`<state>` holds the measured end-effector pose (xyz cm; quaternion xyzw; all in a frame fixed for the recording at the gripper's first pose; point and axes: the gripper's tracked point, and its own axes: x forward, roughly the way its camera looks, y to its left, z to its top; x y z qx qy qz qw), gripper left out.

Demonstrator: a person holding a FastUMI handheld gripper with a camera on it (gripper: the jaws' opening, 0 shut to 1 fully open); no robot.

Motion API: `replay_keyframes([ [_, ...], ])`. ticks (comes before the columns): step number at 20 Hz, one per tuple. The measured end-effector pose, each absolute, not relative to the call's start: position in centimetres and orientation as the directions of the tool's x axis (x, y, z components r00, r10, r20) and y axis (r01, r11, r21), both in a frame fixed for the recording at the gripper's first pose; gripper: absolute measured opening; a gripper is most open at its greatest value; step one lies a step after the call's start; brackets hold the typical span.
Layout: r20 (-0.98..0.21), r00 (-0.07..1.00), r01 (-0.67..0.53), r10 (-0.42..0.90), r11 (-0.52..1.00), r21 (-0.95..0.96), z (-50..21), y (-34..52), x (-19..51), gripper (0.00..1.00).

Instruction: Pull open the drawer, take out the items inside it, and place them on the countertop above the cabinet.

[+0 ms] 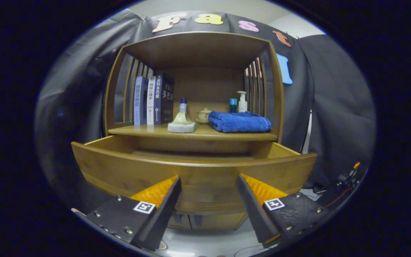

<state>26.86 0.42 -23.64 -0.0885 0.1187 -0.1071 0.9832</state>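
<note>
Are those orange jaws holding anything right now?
No. The gripper is open and empty, with the pulled-out drawer just ahead of it.

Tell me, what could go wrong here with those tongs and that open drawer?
The tongs stand open, level with the drawer front, so its inside is hidden; reaching in blind could knock the front. The countertop already holds a towel, a bottle and books, so newly placed items might topple them.

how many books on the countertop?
3 books, upright side by side at the countertop's left end, beside the slats. More may hide behind them. Claw is open, in front of the pulled-out drawer.
</note>
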Motion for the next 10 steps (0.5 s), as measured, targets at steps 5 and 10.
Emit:
replay_keyframes([
  [5,-0.215,0.945,0.208,-0.248,0.959,-0.191,-24.0,0.0,29.5,0.95],
  [10,-0.222,0.93,0.255,-0.292,0.95,-0.181,-24.4,-0.3,32.6,0.95],
])
